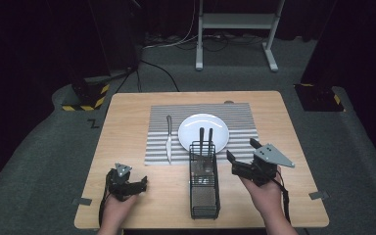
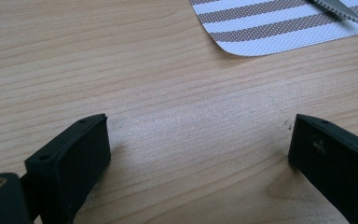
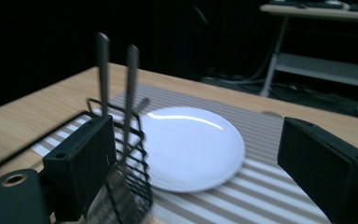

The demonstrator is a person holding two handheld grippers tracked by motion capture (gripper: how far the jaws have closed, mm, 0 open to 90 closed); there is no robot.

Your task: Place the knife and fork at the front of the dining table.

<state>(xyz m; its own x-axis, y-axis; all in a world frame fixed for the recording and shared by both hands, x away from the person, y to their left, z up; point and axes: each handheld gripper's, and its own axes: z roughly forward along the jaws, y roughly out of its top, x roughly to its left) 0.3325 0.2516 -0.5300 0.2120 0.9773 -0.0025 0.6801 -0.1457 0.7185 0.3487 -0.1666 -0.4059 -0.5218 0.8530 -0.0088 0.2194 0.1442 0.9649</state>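
Setting a place at a wooden worktop [image 1: 127, 112], seen from the high view: the right gripper [image 1: 242, 155], jaws spread and holding nothing, is lifted near the right side of a black wire basket [image 1: 204, 196], from whose far end two dark utensil handles [image 1: 205, 134] stand up. These handles lie just left of the right jaws. Beyond the basket a white plate [image 1: 203, 128] rests on a striped mat [image 1: 159, 149], with a knife [image 1: 168, 139] lying left of the plate. The left gripper [image 1: 139, 185] sits low near the worktop, jaws released and empty, well left of the basket.

Left gripper view: both jaws stand wide over bare wood; the mat's rounded corner [image 2: 256, 46] and the knife's toothed tip [image 2: 342, 10] lie ahead of them and to the right.

Right gripper view: the handles [image 3: 103, 70] rise just beyond the left jaw, the plate [image 3: 191, 147] between and beyond the jaws. Likely risks: a jaw catching the basket rim and tipping or dragging the light basket; clenching both handles together instead of one; a lifted utensil knocking the plate.

Surroundings: grey carpet, a white desk frame [image 1: 235, 29] behind, black stands with yellow-striped bases [image 1: 85, 98] at either side, dark curtains.
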